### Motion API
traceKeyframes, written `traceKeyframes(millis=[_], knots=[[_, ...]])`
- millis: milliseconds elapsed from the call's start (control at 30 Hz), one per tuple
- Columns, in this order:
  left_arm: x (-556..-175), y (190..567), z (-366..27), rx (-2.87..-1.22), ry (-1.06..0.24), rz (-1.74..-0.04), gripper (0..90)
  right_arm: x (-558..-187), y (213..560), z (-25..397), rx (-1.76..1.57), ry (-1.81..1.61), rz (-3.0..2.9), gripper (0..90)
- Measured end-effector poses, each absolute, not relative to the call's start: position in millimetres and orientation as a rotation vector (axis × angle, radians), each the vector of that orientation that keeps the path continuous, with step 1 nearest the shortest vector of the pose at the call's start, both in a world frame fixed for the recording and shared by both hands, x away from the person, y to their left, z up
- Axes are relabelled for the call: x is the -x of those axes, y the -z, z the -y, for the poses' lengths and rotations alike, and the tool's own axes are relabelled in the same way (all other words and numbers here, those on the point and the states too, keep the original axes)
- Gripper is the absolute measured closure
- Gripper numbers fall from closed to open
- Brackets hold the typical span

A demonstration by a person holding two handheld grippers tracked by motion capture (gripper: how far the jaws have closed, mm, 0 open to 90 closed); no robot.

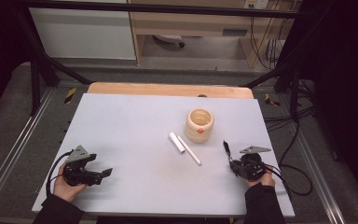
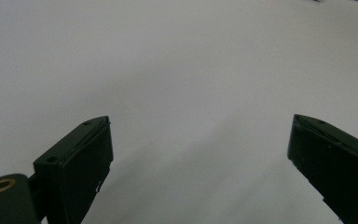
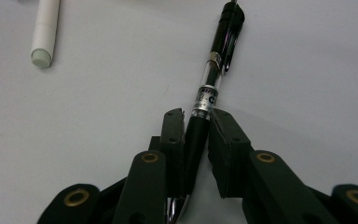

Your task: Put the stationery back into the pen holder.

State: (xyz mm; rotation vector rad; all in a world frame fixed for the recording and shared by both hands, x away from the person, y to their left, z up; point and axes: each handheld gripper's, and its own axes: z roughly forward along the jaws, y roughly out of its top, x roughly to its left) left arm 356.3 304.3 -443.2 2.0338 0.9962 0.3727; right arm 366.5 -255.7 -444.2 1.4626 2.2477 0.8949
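Pen, black with a clear middle, sits clamped between the two jaws of the right gripper, its clip end pointing beyond the fingertips toward the wooden cup, probably so it can drop in upright. Two white sticks lie left of those fingers. Left gripper rests wide open, holding nothing, over bare table.

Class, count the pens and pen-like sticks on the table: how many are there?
3: a black pen clamped in the right gripper, and two white sticks lying side by side near the cup.
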Motion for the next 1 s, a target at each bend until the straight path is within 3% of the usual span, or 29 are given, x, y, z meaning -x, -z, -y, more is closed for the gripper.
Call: traceKeyframes(millis=[1000], knots=[[-356.2, 443.1, -303.3, -2.038, -0.37, -0.991, 6.7, -369.3, 443.0, 257.2, -1.465, -0.892, -2.277, 79.9]])
